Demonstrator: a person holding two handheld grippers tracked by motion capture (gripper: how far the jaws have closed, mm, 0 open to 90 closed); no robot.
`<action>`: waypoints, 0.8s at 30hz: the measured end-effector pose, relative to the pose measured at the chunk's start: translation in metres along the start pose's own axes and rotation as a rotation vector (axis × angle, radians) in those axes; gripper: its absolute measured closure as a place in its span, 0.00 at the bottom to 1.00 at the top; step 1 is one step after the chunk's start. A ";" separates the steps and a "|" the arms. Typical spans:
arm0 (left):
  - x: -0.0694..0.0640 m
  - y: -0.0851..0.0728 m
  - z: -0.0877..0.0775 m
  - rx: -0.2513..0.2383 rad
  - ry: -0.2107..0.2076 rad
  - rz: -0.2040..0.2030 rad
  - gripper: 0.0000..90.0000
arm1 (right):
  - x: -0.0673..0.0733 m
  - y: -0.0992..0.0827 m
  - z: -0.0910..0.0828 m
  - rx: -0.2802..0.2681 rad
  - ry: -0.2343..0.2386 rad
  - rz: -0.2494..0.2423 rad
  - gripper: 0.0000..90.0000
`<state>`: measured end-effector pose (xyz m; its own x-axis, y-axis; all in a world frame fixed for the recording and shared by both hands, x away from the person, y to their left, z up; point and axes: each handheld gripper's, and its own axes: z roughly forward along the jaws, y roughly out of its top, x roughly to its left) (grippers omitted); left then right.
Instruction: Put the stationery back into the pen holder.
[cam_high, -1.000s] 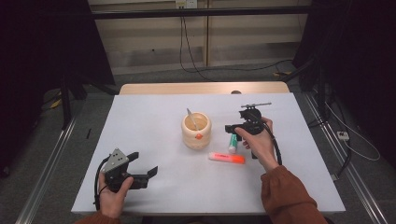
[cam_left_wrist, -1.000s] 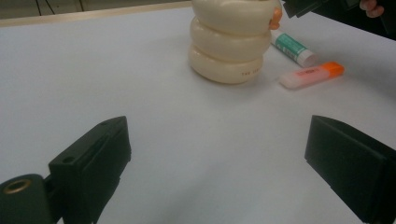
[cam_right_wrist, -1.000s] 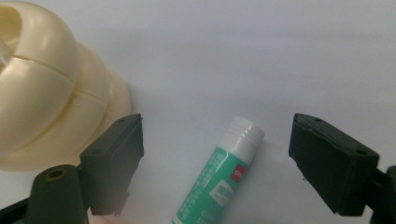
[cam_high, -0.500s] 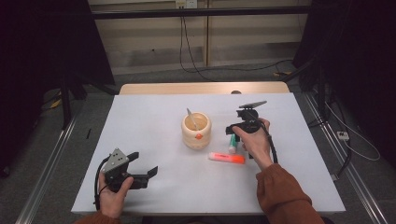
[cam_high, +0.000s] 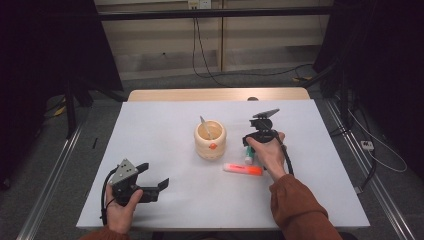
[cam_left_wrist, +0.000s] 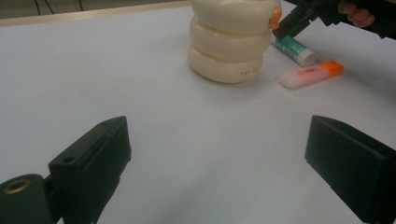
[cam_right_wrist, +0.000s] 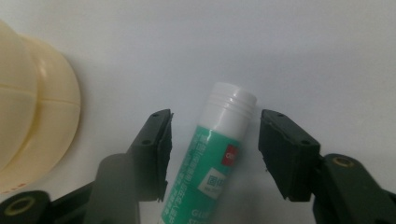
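A green glue stick (cam_right_wrist: 212, 168) with a white cap lies on the white table (cam_high: 165, 135), right of a cream ribbed pot (cam_high: 210, 141) that holds a spoon. My right gripper (cam_right_wrist: 215, 126) points down over the stick. Its jaws have just been closing and stand on either side of the capped end, with a gap on each side. In the high view the right gripper (cam_high: 250, 149) hides most of the glue stick (cam_high: 248, 159). An orange highlighter (cam_high: 242, 169) lies just in front. My left gripper (cam_high: 155, 176) rests open at the front left, nothing between its jaws.
In the left gripper view the pot (cam_left_wrist: 231, 42), the highlighter (cam_left_wrist: 312, 74) and the glue stick (cam_left_wrist: 294, 49) lie ahead across bare tabletop. A wooden strip (cam_high: 215, 94) runs along the table's far edge. Cables cross the floor beyond.
My right hand has tipped and settled slightly lower over the glue stick. The left hand and its gripper have not moved.
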<state>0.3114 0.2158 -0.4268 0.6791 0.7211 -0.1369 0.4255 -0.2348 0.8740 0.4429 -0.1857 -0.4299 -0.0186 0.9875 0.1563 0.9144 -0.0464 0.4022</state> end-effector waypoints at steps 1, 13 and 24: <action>0.000 0.000 0.000 0.000 0.000 0.000 0.07 | -0.001 0.000 0.001 0.008 -0.002 0.008 0.53; 0.000 0.000 -0.001 -0.001 -0.001 0.000 0.07 | 0.002 0.002 0.009 0.035 -0.025 0.022 0.61; 0.000 0.000 0.000 -0.001 -0.002 0.001 0.07 | 0.003 0.004 0.013 0.033 -0.045 0.036 0.71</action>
<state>0.3113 0.2160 -0.4264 0.6807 0.7197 -0.1368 0.4243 -0.2351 0.8745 0.4515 -0.1815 -0.4394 0.0323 0.9910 0.1297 0.9272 -0.0781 0.3664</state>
